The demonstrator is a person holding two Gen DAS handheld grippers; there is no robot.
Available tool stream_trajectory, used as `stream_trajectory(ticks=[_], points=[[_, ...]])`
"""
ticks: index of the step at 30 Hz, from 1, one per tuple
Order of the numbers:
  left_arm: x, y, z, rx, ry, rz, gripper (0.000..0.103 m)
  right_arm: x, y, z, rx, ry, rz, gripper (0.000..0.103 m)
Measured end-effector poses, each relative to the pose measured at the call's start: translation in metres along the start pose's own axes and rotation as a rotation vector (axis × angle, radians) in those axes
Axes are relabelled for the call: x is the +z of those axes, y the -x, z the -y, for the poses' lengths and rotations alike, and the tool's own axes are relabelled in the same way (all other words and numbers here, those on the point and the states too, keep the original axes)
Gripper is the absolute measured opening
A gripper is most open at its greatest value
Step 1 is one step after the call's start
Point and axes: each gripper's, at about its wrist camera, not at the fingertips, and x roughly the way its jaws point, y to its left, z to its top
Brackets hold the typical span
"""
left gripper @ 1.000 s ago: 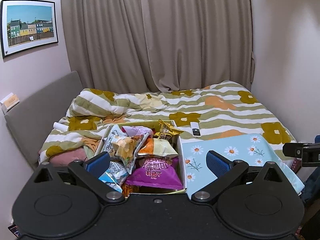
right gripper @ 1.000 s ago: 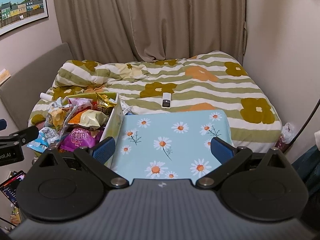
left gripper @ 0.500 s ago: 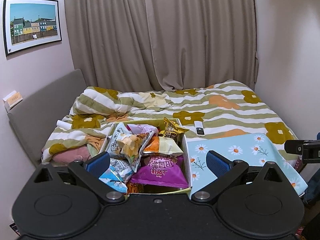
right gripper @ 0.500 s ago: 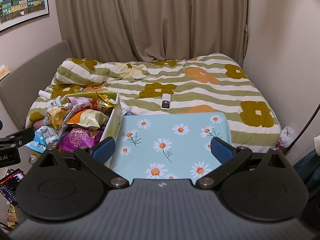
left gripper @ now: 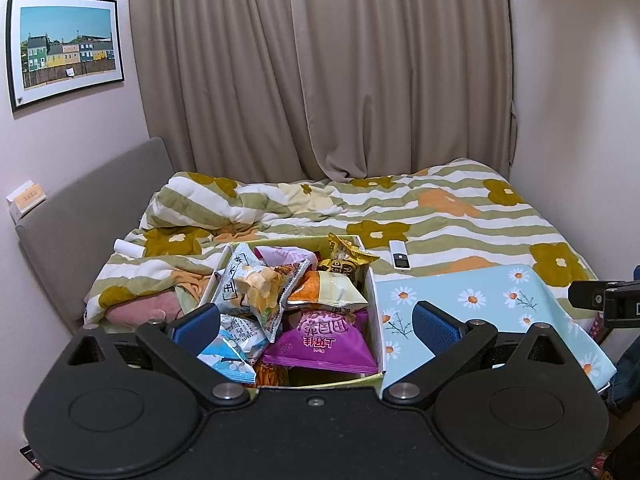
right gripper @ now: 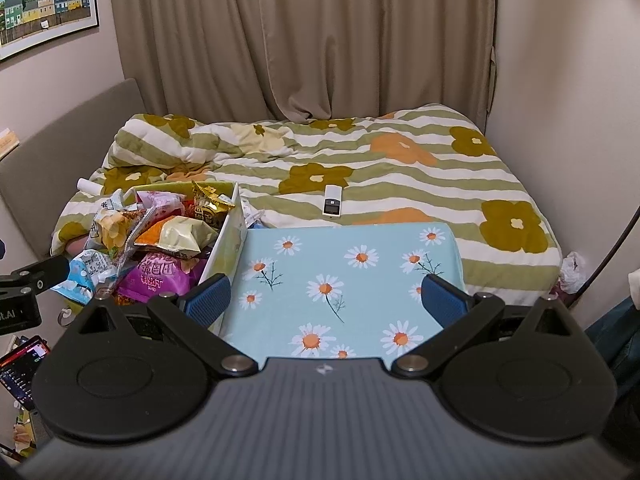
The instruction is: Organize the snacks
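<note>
A cardboard box (left gripper: 374, 300) (right gripper: 229, 236) on the bed's near left is heaped with snack bags: a purple bag (left gripper: 320, 342) (right gripper: 158, 278), an orange-and-cream bag (left gripper: 326, 296) (right gripper: 180, 236), a pale blue-white bag (left gripper: 248, 288), a gold packet (left gripper: 346, 260) (right gripper: 208, 204) and a small blue packet (left gripper: 230, 344). My left gripper (left gripper: 316, 326) hangs open just in front of and above the box, holding nothing. My right gripper (right gripper: 326, 300) is open and empty over the light blue daisy-print pillow (right gripper: 348, 280) (left gripper: 480, 312) beside the box.
A white remote (right gripper: 333, 200) (left gripper: 400, 261) lies on the striped flower duvet (right gripper: 360, 160) behind the pillow. A grey headboard (left gripper: 80, 220) lines the left wall, curtains (left gripper: 320, 60) hang at the back. A phone (right gripper: 22, 364) shows at lower left.
Both grippers drifted a little to the left and back, so the box and pillow shifted slightly rightward in view. Both stayed open and empty.
</note>
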Motion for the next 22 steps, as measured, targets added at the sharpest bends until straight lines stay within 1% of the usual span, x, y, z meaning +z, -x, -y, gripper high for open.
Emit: stream_trajectory(ticks=[12,22], points=[[-0.0008,-0.0013,0.0015,0.024,-0.014,-0.002,0.103,0.0004,-0.0001,-0.0014,-0.001,0.001,-0.001,0.103],[-0.0020,-0.0001,0.0001,0.025,-0.001,0.020,0.103,-0.0027,-0.0015,-0.0042,0.007,0.006,0.000,0.103]])
